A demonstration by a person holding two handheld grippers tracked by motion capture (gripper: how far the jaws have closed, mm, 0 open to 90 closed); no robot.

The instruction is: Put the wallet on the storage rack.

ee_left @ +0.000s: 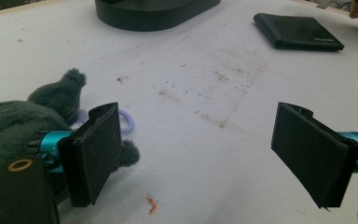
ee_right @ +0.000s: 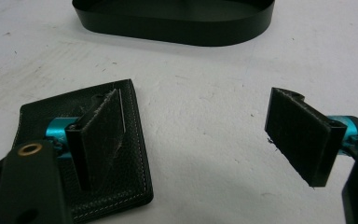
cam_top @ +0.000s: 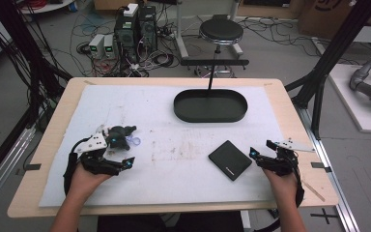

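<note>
A grey plush toy (cam_top: 120, 136) with a lilac ring (cam_top: 136, 141) lies at the mat's left. My left gripper (cam_top: 131, 145) stands open just right of it. In the left gripper view the toy (ee_left: 9, 126) and its ring (ee_left: 127, 121) sit behind the left jaw, and the gap of the gripper (ee_left: 203, 156) holds bare mat. A black leather wallet (cam_top: 229, 159) lies flat toward the right. My right gripper (cam_top: 261, 149) is open beside its right edge. In the right gripper view the left jaw hangs over the wallet (ee_right: 133, 158), and the gripper (ee_right: 200, 140) holds nothing.
A black oval tray (cam_top: 210, 115) sits at the back centre of the white mat (cam_top: 174, 179), with nothing seen inside; its wall also faces me in the right gripper view (ee_right: 177, 30). A small orange scrap (ee_left: 152, 204) lies on the mat. Beyond the table stand a stool (cam_top: 221, 31) and cabled boxes.
</note>
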